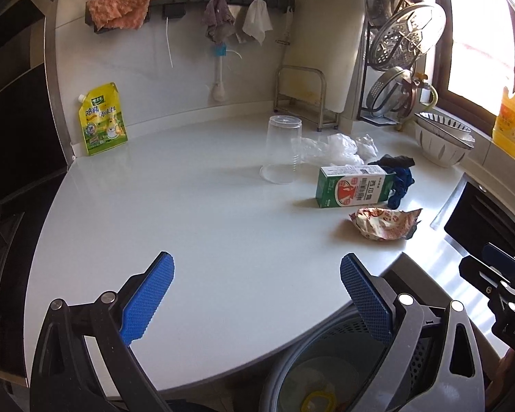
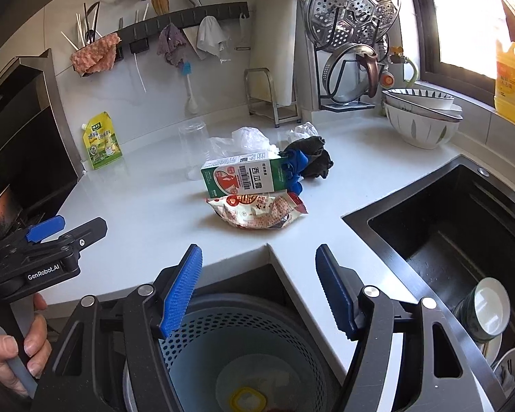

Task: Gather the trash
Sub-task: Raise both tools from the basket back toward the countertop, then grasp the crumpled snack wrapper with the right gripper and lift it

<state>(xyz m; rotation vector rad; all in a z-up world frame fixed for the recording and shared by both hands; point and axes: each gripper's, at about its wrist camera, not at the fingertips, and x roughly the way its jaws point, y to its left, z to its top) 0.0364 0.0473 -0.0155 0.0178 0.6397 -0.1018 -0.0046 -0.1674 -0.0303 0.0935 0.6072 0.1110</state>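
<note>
On the white counter point(image 1: 189, 240) lie a green and white carton point(image 1: 355, 185) point(image 2: 243, 175), a crumpled red and white snack wrapper point(image 1: 384, 224) point(image 2: 257, 213), a clear crumpled plastic bag point(image 1: 336, 147) point(image 2: 247, 139) and a dark blue and black cloth point(image 1: 400, 175) point(image 2: 307, 161). A clear plastic cup point(image 1: 282, 149) point(image 2: 193, 147) stands upside down behind them. A grey perforated bin point(image 1: 326, 370) point(image 2: 243, 353) sits below the counter edge with scraps inside. My left gripper point(image 1: 257, 295) is open and empty, short of the trash. My right gripper point(image 2: 259, 288) is open and empty above the bin.
A black sink point(image 2: 463, 240) with dishes is at the right. Stacked bowls point(image 2: 424, 116), a pot-lid rack point(image 2: 353, 34), a yellow oil bottle point(image 2: 513, 82) and a yellow-green pouch point(image 1: 101, 118) line the back. A stove point(image 1: 13, 144) is at the left.
</note>
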